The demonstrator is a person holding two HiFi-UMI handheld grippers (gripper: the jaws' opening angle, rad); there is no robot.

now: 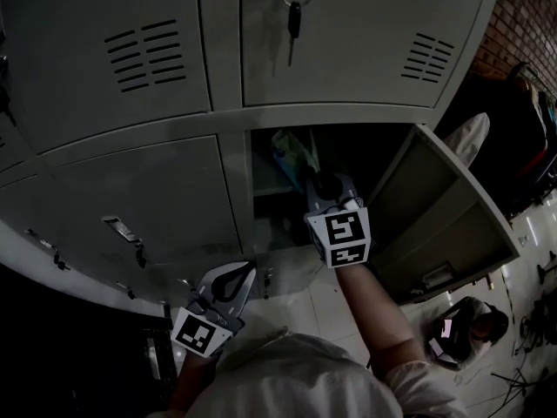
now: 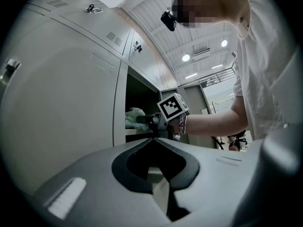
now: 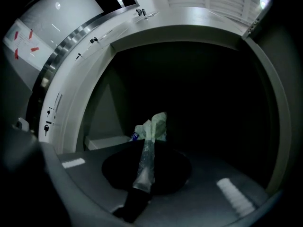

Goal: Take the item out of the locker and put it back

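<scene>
At the far left stand the closed grey locker doors (image 1: 130, 190), with vent slots in the upper one. Below them, close to the person's body, the left gripper (image 1: 251, 267) is held low and slants up towards the lockers. Its marker cube (image 1: 205, 333) is nearest the camera, and only a little of the arm behind it shows. Its own view shows the jaws brought together at the tips, with nothing between them.

Just right of that is the open locker (image 1: 261, 159), dark inside. The plastic bag (image 1: 291, 151), pale green and crumpled, lies inside it near the left wall, on the compartment floor as far as the right gripper view shows.

The right gripper (image 1: 312, 175) reaches into the opening with its marker cube (image 1: 338, 230) facing the camera. The bare right forearm (image 1: 370, 307) behind it is stretched forward and up from the white sleeve (image 1: 418, 388). In the right gripper view the jaws are clenched on the bag's twisted clear neck (image 3: 145, 167). The neck runs up from between them to the bunched body of the bag (image 3: 152, 128).

Above, a key (image 1: 294, 17) hangs from the lock of the upper locker. To the right, the open locker's door (image 1: 444, 207) is swung wide outward.
</scene>
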